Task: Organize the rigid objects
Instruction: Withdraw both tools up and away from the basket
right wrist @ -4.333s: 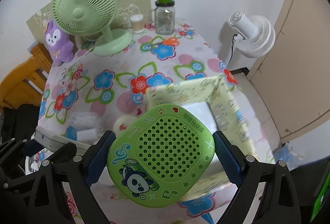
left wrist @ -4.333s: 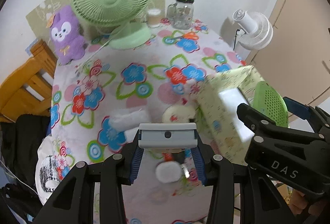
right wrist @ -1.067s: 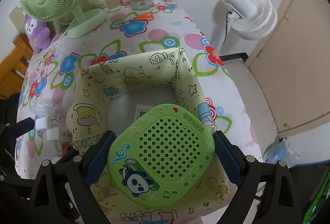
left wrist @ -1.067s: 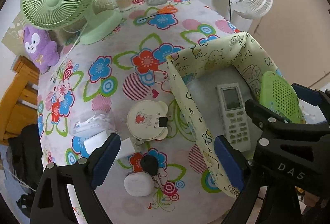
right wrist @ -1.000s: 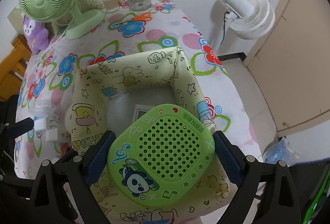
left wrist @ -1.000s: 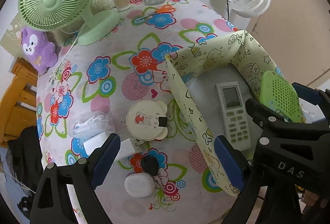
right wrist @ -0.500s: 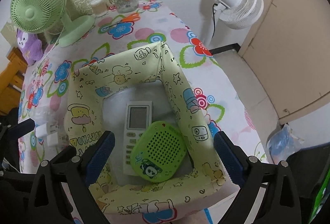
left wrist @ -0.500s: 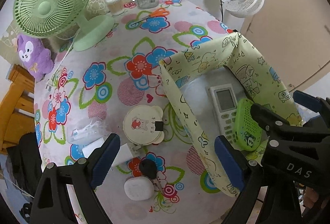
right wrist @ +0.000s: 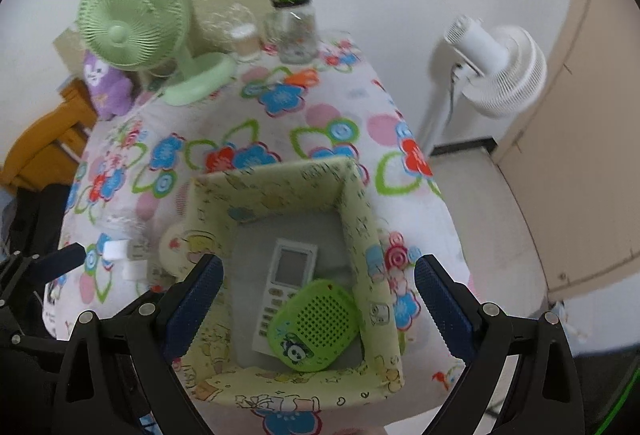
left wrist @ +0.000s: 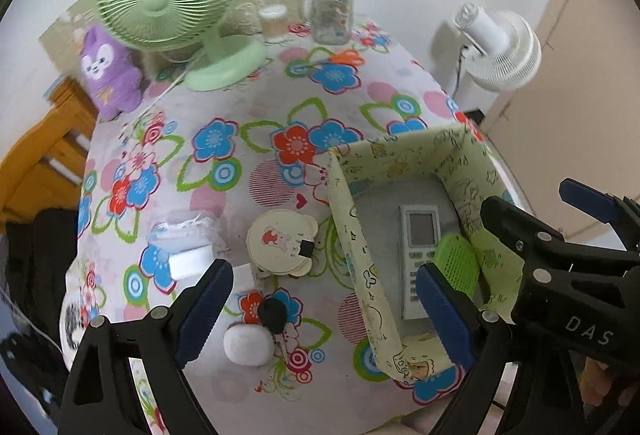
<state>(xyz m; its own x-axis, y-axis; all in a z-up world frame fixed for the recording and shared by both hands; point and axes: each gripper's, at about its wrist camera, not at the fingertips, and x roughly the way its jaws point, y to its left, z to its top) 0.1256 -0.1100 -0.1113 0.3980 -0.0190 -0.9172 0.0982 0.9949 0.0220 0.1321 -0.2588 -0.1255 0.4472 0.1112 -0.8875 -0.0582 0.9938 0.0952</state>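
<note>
On the flower-print tabletop (left wrist: 248, 115) stands a pale green fabric bin (right wrist: 362, 235) printed with cartoons, close to the near right corner. Two things lie on its grey floor: a white remote control (right wrist: 286, 275) lying lengthwise with its screen toward the far wall, and a green panda speaker (right wrist: 314, 325) resting partly over the remote's keypad end and leaning against the bin's right wall.

The right tongs (right wrist: 316, 299) hang above the bin with both blue pads spread wide, nothing between them (the speaker sits well below, untouched). The left tongs (left wrist: 324, 311) are likewise wide apart and empty, poised over the bin's left wall and the tabletop beside it.

Just left of the bin lies a round cream case (left wrist: 280, 241) with a bear picture. Nearer the front edge are a black key fob (left wrist: 272, 311) and a small white case (left wrist: 246, 349), almost touching. Further left sits a clear bag (left wrist: 182, 231) with a white charger block (left wrist: 190, 263) just beside it.

At the far end stand a green desk fan (left wrist: 168, 7), a purple plush toy (left wrist: 108, 71), a small candle jar (left wrist: 274, 23) and a glass mug with a green lid (left wrist: 332, 11). A white floor fan (left wrist: 500, 47) stands off the tabletop at the right
</note>
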